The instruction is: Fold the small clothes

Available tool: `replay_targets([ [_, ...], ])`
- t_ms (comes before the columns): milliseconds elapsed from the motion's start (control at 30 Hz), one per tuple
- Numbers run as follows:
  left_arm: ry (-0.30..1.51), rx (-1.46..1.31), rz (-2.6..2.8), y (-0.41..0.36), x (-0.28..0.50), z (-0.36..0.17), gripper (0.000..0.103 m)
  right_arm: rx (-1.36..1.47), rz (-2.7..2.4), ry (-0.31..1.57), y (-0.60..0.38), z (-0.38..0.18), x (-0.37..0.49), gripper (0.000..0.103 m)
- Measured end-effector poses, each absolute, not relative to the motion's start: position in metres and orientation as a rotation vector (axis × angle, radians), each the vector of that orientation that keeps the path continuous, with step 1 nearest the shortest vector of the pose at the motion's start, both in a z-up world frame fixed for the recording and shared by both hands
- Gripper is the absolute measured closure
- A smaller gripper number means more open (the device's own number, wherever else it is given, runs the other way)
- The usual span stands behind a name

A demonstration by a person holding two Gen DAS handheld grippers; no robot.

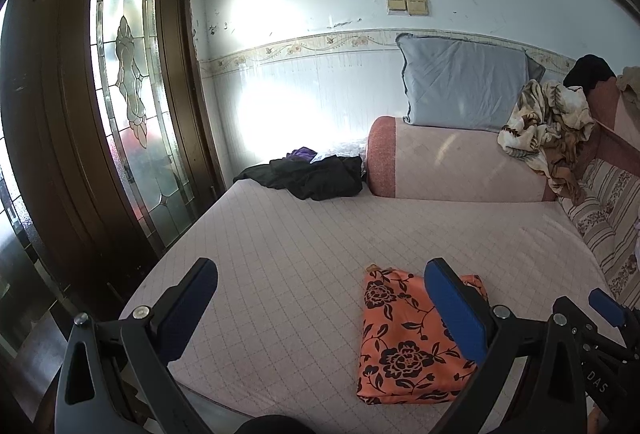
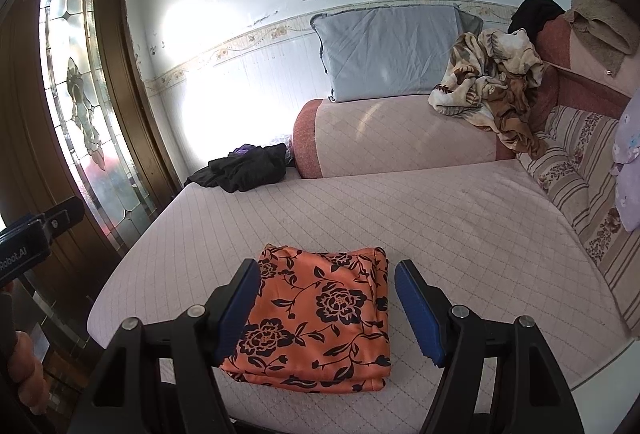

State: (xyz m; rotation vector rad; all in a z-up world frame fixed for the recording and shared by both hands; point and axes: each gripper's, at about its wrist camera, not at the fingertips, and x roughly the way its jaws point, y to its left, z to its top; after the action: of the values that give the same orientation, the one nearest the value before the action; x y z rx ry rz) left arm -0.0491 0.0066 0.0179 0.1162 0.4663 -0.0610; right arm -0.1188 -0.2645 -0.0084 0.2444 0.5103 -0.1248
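Folding looks finished: orange cloth (image 2: 320,318) lies in a neat packet on the bed (image 2: 440,218) at 6 o'clock. Right claw (image 2: 326,314) hangs apart over it; left claw (image 1: 320,314) apart beside it, both empty. Next, likely fetch the black clothes (image 2: 244,170) at 11 o'clock.

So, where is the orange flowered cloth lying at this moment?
The orange flowered cloth lies folded on the pink quilted bed near its front edge, just beyond the open right gripper, far from the black clothes near the door.
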Motion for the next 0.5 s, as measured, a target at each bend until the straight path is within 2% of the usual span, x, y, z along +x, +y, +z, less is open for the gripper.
replay_targets([
  [500,0.45,0.111,-0.091,0.0066,-0.0571,0.023,0.0,0.228,-0.131,0.499,-0.2615,-0.0047,-0.1219,0.03],
])
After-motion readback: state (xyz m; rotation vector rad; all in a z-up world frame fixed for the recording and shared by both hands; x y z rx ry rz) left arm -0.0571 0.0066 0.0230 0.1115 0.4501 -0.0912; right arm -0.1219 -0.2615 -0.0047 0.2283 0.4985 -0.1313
